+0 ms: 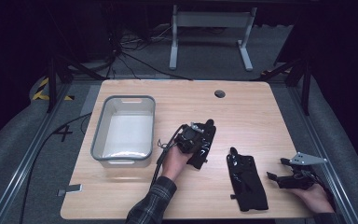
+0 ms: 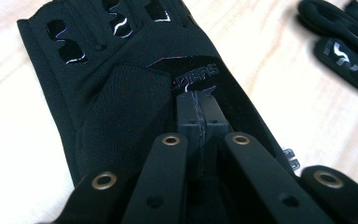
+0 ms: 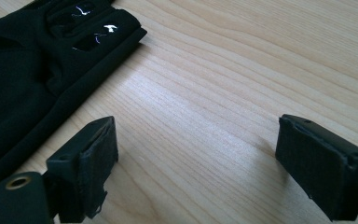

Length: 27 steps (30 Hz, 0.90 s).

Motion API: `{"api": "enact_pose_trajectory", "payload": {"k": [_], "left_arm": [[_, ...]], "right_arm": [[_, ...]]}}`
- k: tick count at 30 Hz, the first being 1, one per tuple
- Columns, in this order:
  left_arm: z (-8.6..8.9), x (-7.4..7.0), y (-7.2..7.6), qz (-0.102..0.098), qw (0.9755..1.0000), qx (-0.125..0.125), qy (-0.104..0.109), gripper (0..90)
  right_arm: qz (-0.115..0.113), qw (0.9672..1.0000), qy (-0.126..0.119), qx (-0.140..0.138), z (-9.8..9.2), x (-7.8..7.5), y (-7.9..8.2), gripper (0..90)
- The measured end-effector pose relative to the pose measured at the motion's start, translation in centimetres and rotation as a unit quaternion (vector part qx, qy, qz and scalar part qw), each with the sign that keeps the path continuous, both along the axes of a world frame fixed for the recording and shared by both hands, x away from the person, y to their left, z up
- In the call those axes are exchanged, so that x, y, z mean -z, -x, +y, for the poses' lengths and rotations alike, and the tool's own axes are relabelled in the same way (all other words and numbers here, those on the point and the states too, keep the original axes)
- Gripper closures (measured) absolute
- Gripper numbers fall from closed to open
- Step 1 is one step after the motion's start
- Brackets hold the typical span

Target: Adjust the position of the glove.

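The grey bin [image 1: 123, 130] sits at centre left of the high view on the wooden table [image 1: 251, 107]; its white floor is bare.

Just right of the bin, at frame centre, lies a black glove [image 1: 205, 140]. Its long axis runs from lower left to upper right, with the finger end toward the upper right. The left gripper [image 1: 192, 136] rests on this glove. In the left gripper view its jaws are pressed together at the tips [image 2: 198, 116], right on the glove fabric [image 2: 121, 93]; whether any cloth is pinched cannot be told. The left hand [image 1: 175, 161] enters from the bottom edge, the plaid sleeve angled up and to the right.

A second black glove [image 1: 247, 179] lies lower right of centre, long axis nearly vertical in the frame.

The right gripper [image 1: 279, 170] is at the far right, pointing left, jaws spread wide and holding nothing. The right hand [image 1: 314, 196] supports it from below.
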<state>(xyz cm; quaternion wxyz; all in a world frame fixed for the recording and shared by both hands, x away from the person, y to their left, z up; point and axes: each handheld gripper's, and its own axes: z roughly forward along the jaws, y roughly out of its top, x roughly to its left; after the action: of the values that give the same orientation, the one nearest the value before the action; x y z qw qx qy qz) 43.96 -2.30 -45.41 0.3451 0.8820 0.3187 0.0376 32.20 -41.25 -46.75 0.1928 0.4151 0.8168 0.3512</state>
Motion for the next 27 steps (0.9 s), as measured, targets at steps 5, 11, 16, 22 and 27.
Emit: {"api": "enact_pose_trajectory", "payload": {"k": [5, 11, 16, 22, 27], "left_arm": [[0.2, 0.1, 1.7, -0.001, 1.0, 0.009, 0.0, 90.0], [0.1, 0.0, 3.5, -0.001, 0.9998, 0.018, -0.005, 90.0], [0.1, 0.0, 5.2, 0.005, 0.9996, 0.028, -0.001, 90.0], [0.4, 0.1, 6.8, 0.016, 0.999, 0.041, 0.007, 89.9], [0.8, 0.1, 7.9, 0.022, 0.9987, 0.046, 0.01, 89.9]], "right_arm": [[0.0, 1.0, 0.0, 0.0, 0.0, 0.0, 0.0, 13.3], [0.0, 1.0, 0.0, 0.0, 0.0, 0.0, 0.0, 13.3], [0.0, 1.0, 0.0, 0.0, 0.0, 0.0, 0.0, 13.3], [0.0, 1.0, 0.0, 0.001, 0.0, 0.0, 0.0, 13.3], [0.003, 1.0, 0.003, 0.001, 0.0, -0.1, 0.0, 14.3]]}}
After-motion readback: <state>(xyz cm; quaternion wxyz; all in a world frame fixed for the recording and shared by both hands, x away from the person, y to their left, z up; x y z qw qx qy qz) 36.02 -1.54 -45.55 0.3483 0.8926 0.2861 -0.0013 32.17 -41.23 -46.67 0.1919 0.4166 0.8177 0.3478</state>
